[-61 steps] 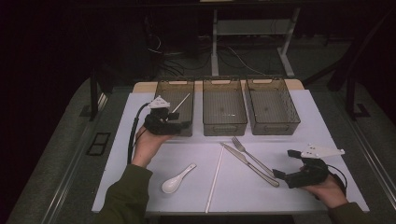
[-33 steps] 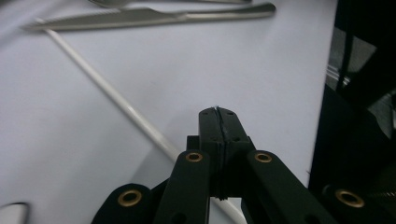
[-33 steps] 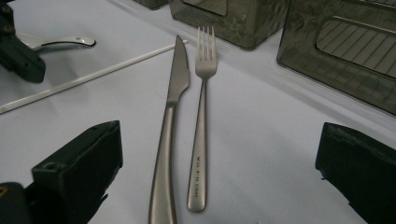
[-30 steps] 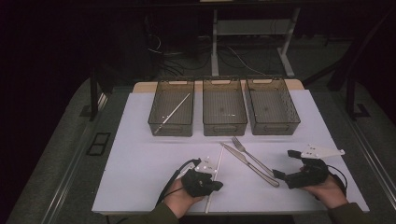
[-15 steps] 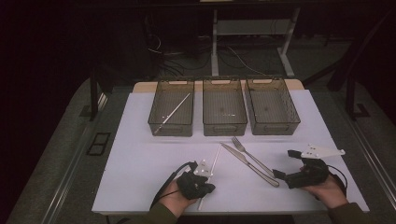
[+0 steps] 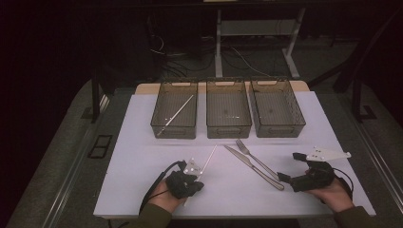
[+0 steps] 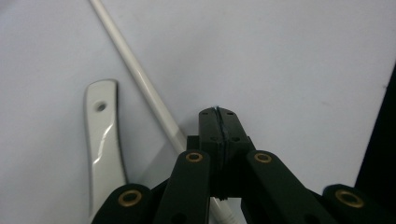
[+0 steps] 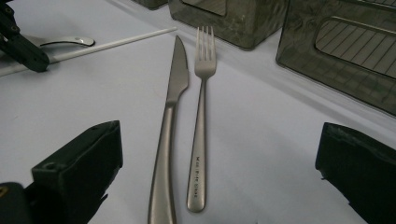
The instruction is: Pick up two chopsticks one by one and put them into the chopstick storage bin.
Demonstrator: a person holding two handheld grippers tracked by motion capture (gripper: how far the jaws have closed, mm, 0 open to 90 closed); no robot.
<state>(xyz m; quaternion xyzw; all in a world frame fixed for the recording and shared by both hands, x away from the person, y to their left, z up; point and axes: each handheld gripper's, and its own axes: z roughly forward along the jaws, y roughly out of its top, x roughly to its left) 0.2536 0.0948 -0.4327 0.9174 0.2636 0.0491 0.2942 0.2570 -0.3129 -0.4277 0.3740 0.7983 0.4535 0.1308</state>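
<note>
- White bench (image 6: pixel 142 142), dark room, three smoked plastic bins (image 6: pixel 228 114) at back.
- Left tool (image 7: pixel 219 114) fully closed, empty, just beside thin white chopstick (image 7: pixel 140 79) and white ceramic spoon (image 7: pixel 102 130).
- Right tool (image 8: pixel 219 172) open over steel knife (image 8: pixel 170 126) and fork (image 8: pixel 201 116).
- Tip: open first, straddle the chopstick squarely.

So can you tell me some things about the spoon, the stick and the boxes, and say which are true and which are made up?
1. The left hand-held gripper has its jaws shut. True.
2. A white chopstick lies in the left bin. True.
3. The middle bin holds the fork. False: the fork lies on the table beside the knife.
4. The right hand-held gripper grips the knife. False: its jaws are open.
5. The white spoon lies next to a chopstick. True.
</note>
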